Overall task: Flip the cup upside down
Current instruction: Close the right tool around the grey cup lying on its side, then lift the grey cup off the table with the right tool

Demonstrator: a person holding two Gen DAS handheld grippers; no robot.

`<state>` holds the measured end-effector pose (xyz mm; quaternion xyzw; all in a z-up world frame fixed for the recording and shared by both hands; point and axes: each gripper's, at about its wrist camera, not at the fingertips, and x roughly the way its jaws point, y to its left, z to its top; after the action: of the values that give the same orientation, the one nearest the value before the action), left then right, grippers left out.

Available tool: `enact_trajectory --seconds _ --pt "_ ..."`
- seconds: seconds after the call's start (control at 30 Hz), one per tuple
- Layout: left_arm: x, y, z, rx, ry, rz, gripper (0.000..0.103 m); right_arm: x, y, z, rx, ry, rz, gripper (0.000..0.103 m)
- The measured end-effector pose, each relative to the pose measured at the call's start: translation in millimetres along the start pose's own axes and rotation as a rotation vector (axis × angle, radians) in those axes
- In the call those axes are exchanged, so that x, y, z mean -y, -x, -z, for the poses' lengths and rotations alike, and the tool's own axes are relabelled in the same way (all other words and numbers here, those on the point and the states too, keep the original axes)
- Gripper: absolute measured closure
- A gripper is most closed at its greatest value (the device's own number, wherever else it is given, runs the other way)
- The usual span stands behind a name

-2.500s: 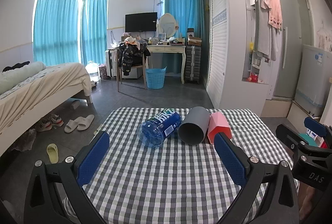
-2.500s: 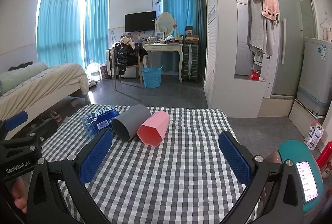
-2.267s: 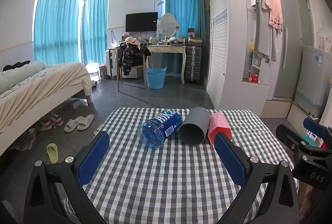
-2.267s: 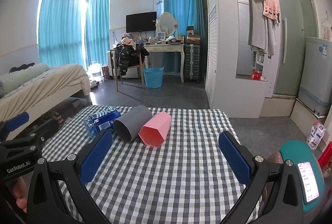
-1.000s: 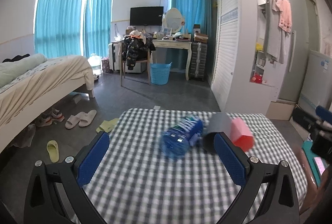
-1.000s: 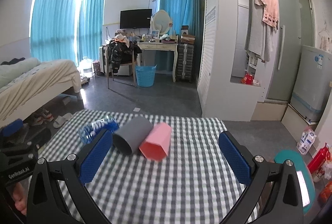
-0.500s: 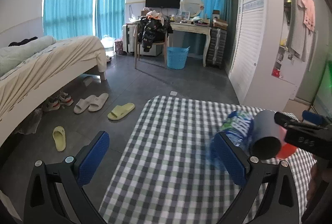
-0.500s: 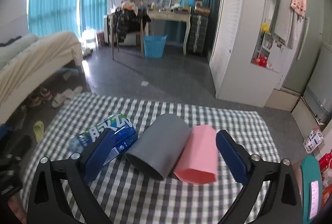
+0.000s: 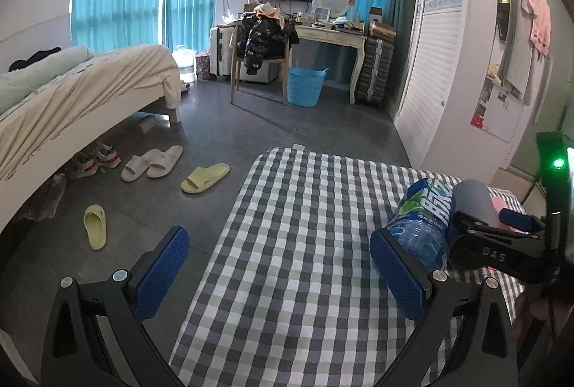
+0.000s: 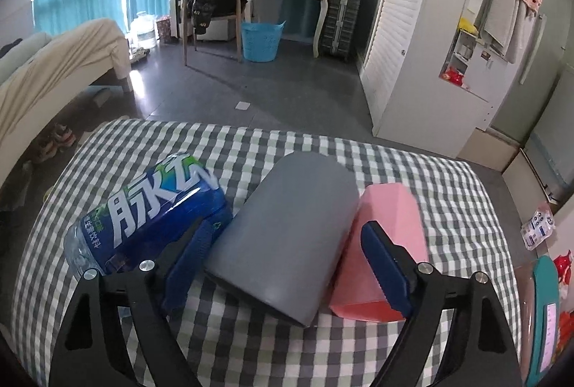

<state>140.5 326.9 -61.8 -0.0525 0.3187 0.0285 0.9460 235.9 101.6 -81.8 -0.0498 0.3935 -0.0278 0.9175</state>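
Note:
A grey cup (image 10: 287,232) lies on its side on the checked table (image 10: 323,150), its open mouth towards me. A blue water bottle (image 10: 150,207) lies against its left side and a pink hexagonal cup (image 10: 387,225) against its right. My right gripper (image 10: 287,258) is open, its fingers straddling the grey cup near its mouth, touching or nearly so. My left gripper (image 9: 280,268) is open and empty over the table's left part. In the left wrist view the bottle (image 9: 423,222), the grey cup (image 9: 473,200) and the right gripper (image 9: 502,236) sit at the right.
The table's left edge (image 9: 222,236) drops to the floor with slippers (image 9: 204,177). A bed (image 9: 71,93) stands at the left, a chair (image 9: 262,46) and blue basket (image 9: 305,85) at the back. A teal device (image 10: 541,311) shows at the right.
My right gripper has moved forward and down so that its fingers now flank the grey cup. My left gripper has swung left, and the objects have slid to the right of its view.

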Motion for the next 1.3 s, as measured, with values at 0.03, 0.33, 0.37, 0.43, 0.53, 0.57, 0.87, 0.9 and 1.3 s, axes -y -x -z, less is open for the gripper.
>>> enact_trajectory --seconds 0.03,0.33,0.37,0.43,0.53,0.57,0.87,0.9,1.3 --pt "0.8 0.5 0.3 -0.001 0.0 0.003 0.0 -2.8 -2.0 0.8 -0.004 0.0 -0.002 0.017" --pt "-4.0 17.3 3.8 0.0 0.004 0.005 0.0 -5.2 -4.0 11.0 -0.063 -0.014 -0.001 0.025" --pt "-5.2 20.1 3.9 0.002 0.006 0.005 0.0 -4.5 -0.7 14.0 -0.063 -0.012 -0.001 0.025" --pt "-6.3 26.3 5.3 0.009 0.001 0.005 0.0 -4.5 7.0 17.7 -0.061 -0.013 -0.005 0.025" --pt "-5.7 35.9 7.3 0.02 -0.016 -0.007 0.0 -5.8 26.6 30.0 -0.054 -0.005 -0.006 0.026" --pt "-6.8 40.2 8.5 0.024 -0.015 -0.007 0.0 -6.4 32.8 34.5 -0.051 0.001 -0.008 0.026" --pt "-0.9 76.8 30.1 0.038 -0.031 0.005 0.0 -20.1 96.2 95.5 -0.037 0.069 -0.044 0.028" --pt "0.7 79.4 32.0 0.035 -0.031 0.007 0.0 -21.2 106.4 104.7 -0.029 0.078 -0.048 0.028" --pt "36.1 117.7 39.8 0.062 -0.069 -0.007 0.0 -3.1 159.9 134.0 0.043 0.085 -0.14 0.019"
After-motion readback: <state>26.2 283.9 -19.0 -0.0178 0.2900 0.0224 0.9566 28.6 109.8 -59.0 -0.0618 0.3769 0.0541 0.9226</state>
